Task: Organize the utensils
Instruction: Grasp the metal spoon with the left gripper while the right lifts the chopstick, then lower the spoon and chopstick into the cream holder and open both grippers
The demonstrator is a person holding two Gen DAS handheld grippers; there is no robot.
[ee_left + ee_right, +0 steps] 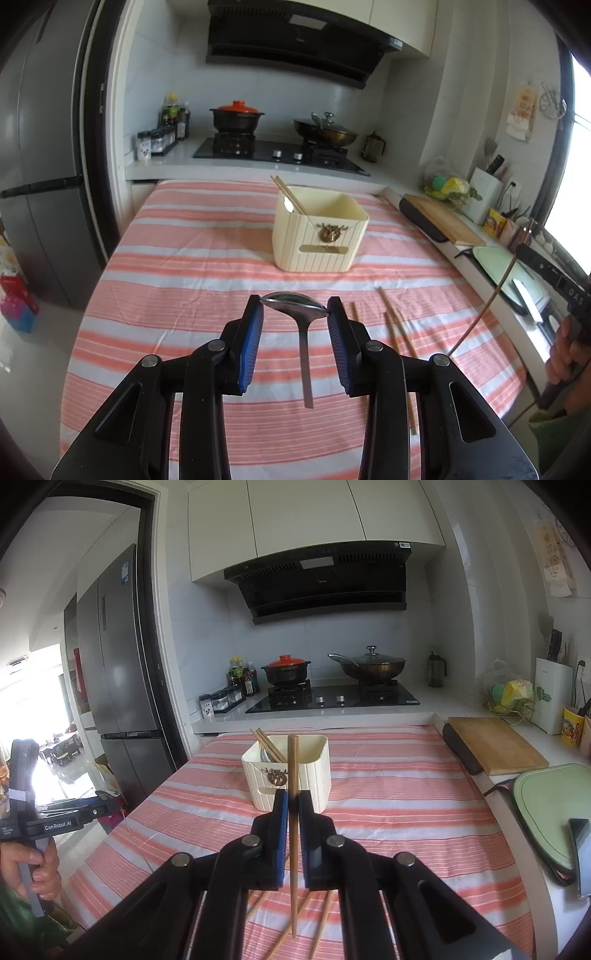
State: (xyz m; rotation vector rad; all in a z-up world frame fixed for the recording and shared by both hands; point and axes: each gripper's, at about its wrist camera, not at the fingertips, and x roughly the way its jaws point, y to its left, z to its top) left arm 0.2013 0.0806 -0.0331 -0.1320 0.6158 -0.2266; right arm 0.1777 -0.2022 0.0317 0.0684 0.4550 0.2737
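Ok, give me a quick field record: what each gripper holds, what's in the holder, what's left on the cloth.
left gripper: shut on spoon, by its bowl, handle hanging down
right gripper: shut on chopstick
holder: cream, on striped cloth; holds chopsticks and a spoon
left on cloth: loose chopsticks

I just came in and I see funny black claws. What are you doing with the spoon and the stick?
A person is tidying utensils with a gripper in each hand. The left gripper is holding a metal spoon by its bowl, above the striped tablecloth. The right gripper is shut on one wooden chopstick. Both point toward the cream box, which already has chopsticks and a spoon in it. A few more chopsticks lie on the cloth.
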